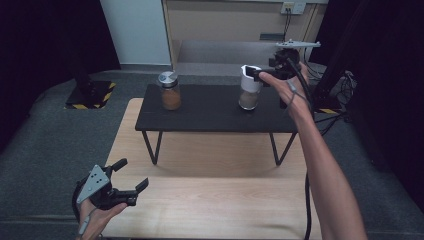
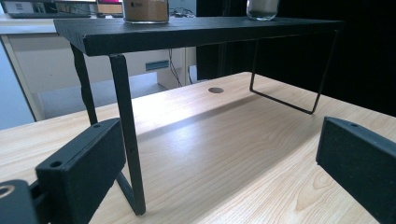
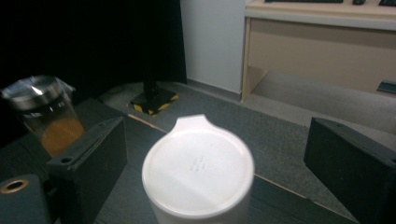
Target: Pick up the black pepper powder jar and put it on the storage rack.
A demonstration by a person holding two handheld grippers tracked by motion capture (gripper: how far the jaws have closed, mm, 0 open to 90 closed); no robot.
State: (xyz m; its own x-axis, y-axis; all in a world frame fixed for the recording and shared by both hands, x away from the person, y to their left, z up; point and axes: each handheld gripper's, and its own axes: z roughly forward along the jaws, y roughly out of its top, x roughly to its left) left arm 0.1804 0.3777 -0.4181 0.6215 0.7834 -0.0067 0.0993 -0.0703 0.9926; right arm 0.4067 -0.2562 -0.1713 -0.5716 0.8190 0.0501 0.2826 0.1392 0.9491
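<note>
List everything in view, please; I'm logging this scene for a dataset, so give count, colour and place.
White-lidded jar holding pale powder: 1, white lid over clear glass, right part of the black shelf, between the right gripper's open jaws.
Steel-lidded glass jar of orange-brown powder: 1, silver lid, left part of the shelf.
Black low metal shelf with wire legs: 1, black, standing on the far half of the table.
Light wooden table: 1, pale wood, under the shelf.
Yellow-and-black striped stand base: 1, on the grey floor, far left.
Right gripper: 1, black, at the white lid, jaws apart.
Left gripper: 1, black, jaws open, over the table's near left corner.
</note>
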